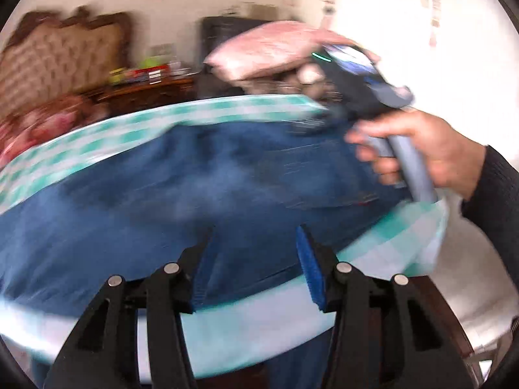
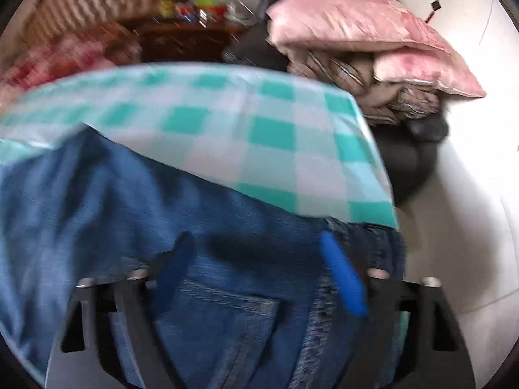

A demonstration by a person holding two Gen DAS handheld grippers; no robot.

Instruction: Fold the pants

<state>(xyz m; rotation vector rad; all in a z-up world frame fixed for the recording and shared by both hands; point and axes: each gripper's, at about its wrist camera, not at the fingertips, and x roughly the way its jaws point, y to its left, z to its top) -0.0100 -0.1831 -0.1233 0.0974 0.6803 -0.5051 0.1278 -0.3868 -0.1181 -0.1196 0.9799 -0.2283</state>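
Blue denim pants [image 1: 168, 194] lie on the teal-and-white checked bench [image 2: 246, 129]; left claw [image 1: 256, 259] gapes half-wide, empty, above them; right claw [image 2: 259, 269] spread wide, gripping nothing.

One pair of blue jeans [image 1: 168, 194] lies on one checked cloth [image 1: 136, 123]. Two grippers are present, the left gripper [image 1: 256, 253] and the right gripper [image 2: 256, 269]. One pink pillow [image 2: 366, 32] lies beyond.

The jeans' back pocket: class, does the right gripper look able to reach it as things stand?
Probably yes: the right gripper is open directly over the back pocket of the jeans, with nothing between them, though blur hides whether it touches.
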